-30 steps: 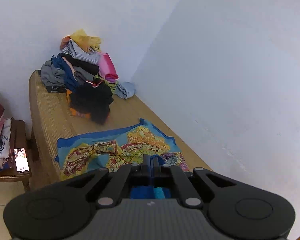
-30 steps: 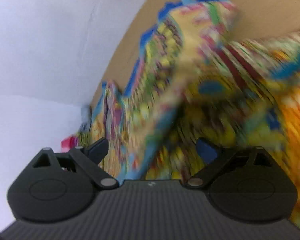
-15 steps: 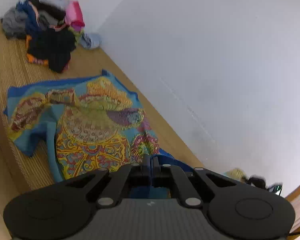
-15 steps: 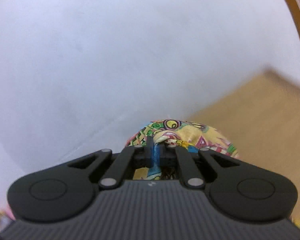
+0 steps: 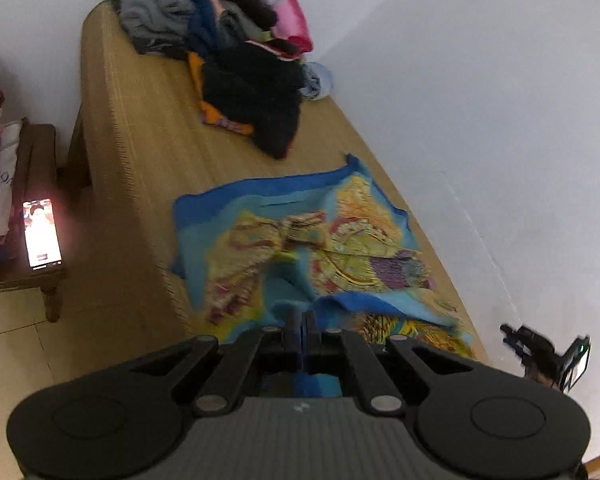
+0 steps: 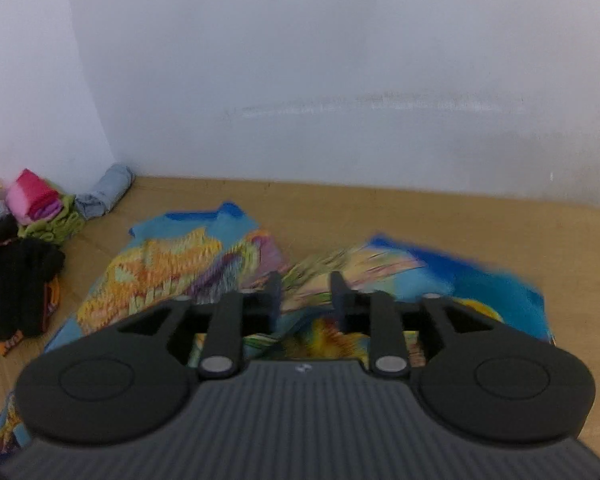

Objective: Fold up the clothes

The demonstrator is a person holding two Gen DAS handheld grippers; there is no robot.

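White-walled bed (image 5: pixel 140 152), left gripper (image 5: pixel 300 322) fingers pinching patterned cloth (image 5: pixel 340 236), right gripper (image 6: pixel 305 292) fingers opening, empty.

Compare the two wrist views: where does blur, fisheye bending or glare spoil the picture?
Left wrist view: the patterned cloth is smeared near the left gripper; the lit phone glows overexposed, casting a pinkish halo; the bed edge curves from fisheye distortion. Right wrist view: the whole frame is soft, the cloth's blue edge streaked, while the right gripper stays fairly sharp.
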